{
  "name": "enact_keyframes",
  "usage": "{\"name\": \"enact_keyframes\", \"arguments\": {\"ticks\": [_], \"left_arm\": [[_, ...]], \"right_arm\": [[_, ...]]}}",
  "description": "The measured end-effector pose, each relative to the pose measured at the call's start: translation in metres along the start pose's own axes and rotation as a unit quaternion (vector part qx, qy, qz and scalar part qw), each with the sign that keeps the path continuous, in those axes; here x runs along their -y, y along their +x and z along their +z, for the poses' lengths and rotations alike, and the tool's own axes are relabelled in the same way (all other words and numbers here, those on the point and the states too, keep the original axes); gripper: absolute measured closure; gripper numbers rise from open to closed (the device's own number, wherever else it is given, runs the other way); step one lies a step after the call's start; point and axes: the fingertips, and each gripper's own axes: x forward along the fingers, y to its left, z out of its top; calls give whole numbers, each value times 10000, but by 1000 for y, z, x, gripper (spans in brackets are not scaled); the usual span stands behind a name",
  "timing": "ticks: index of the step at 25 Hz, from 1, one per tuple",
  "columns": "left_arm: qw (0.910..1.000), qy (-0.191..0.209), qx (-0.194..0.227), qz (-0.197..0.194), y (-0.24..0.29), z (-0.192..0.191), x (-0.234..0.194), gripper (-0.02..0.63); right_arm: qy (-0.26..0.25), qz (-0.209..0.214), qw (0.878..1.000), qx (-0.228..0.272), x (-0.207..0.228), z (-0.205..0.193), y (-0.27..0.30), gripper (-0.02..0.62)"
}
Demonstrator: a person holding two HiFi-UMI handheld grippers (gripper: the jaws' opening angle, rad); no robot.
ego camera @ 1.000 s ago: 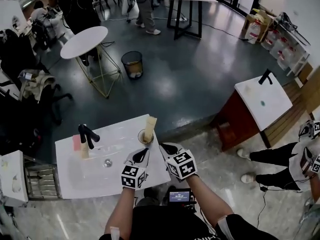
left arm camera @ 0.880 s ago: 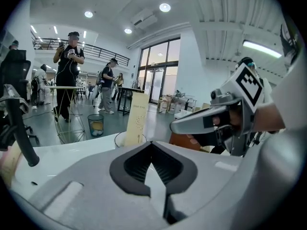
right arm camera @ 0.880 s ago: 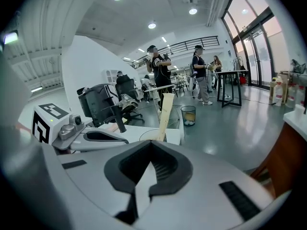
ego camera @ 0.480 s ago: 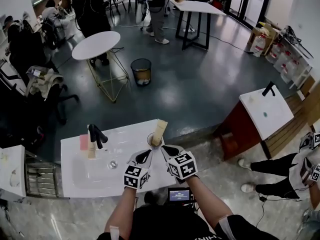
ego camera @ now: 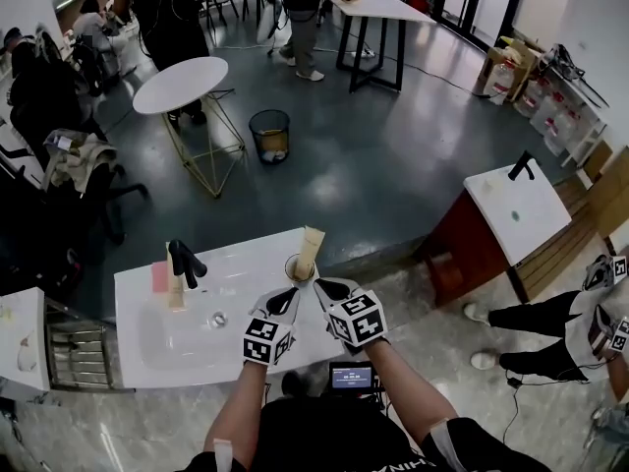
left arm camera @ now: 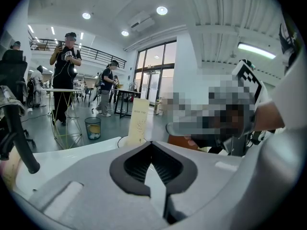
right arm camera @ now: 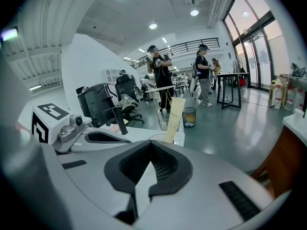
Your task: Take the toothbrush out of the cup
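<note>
Right now the toothbrush (ego camera: 311,247), which looks to be still in its tall cream carton, stands in the cup (ego camera: 297,271) with its top leaning away from the person. Nothing holds it. The cup sits at the far right corner of the white counter (ego camera: 147,362), well apart from the black faucet (ego camera: 183,261) on the other side of the basin (ego camera: 187,334).

Over the last second the right gripper (ego camera: 330,286) has crept across toward the cup, and its tip now lies just beside the rim on the near right. The left gripper (ego camera: 287,299) has barely shifted and hangs just short of the cup on the near left. Neither touches the cup or the carton, as far as the head view shows.

What has not changed matters more. Both sets of tongs are pressed together, as they were a second ago. In the left gripper view the dark pads meet at their tips with nothing between them, and the carton (left arm camera: 139,121) rises beyond them. The right gripper view shows the same, with the pads closed on nothing and the carton (right arm camera: 174,119) ahead.

So the approach looks nearly done, but the extraction has not begun. My judgement is that one set of tongs must spread before it can close on the carton. The other is placed to steady the cup, since a light cup could tip when the carton is pulled.
</note>
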Motion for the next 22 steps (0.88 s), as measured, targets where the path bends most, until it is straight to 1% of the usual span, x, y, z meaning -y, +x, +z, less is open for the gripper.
{"name": "enact_keyframes", "arguments": {"ticks": [7,13,18,22], "left_arm": [[10000,9,17,19,1,3,-3,597],[9999,-55,70,110,1,6,-14,597],[9999,-86,80,125,4,9,-20,597],[9996,-191,-5,207,0,1,-24,597]], "right_arm": [[-23,33,10000,-48,0,-2,4,586],[35,-181,9997,-136,23,0,13,578],[228,-255,9994,-80,47,13,30,465],[278,-109,9994,-151,51,16,50,428]]}}
